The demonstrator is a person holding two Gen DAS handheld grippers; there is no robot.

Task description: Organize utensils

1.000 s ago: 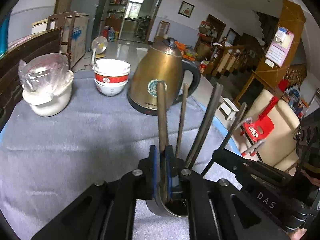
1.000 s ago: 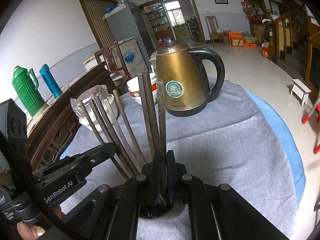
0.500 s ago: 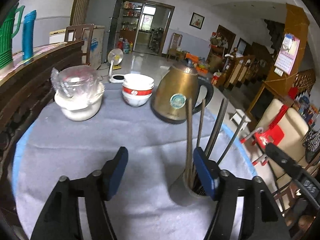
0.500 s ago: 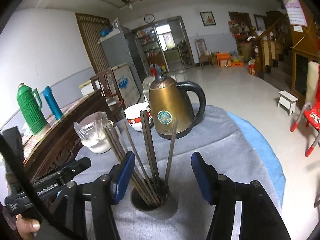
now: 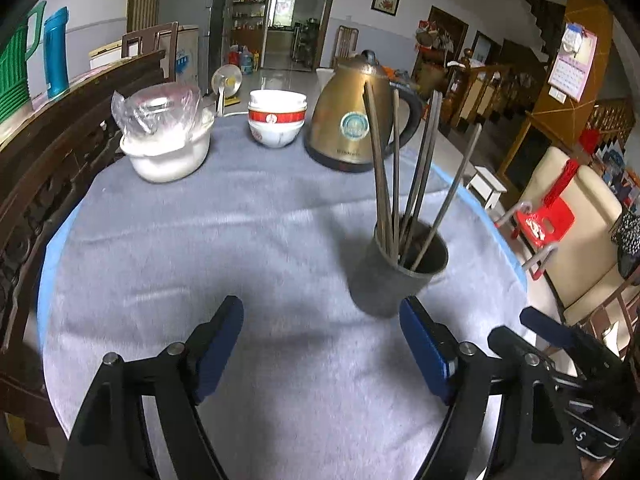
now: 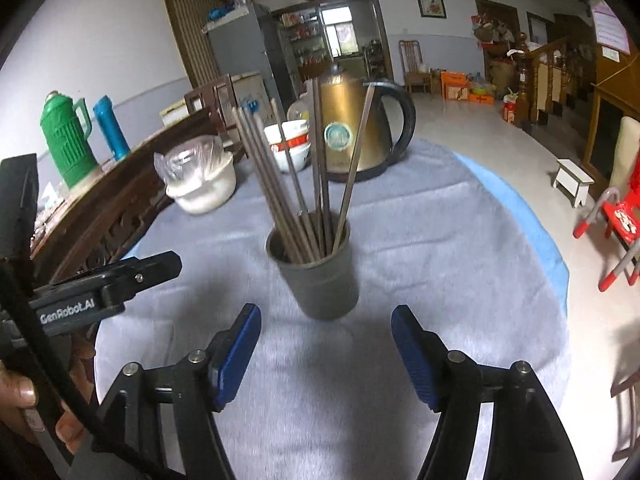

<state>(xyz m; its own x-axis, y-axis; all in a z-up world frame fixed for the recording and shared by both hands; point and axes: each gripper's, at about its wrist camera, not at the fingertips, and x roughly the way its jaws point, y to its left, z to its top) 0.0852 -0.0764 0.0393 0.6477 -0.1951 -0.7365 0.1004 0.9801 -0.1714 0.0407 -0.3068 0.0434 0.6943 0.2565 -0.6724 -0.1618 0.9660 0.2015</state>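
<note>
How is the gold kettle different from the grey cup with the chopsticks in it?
The gold kettle is shiny brass-coloured; the metal cup is dull grey. The kettle has a black handle and a lid with a knob; the cup has no handle and an open top. The kettle is closed, while the cup holds chopsticks sticking out and leaning apart. The kettle looks bigger and stands farther back. Both stand upright on the grey tablecloth.

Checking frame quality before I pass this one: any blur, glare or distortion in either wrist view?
Left wrist view: cloth smeared by motion blur, metal cup soft-edged, strong fisheye bending at the edges. Right wrist view: chopsticks fairly sharp, floor at right washed out by glare, corners vignetted black.
</note>
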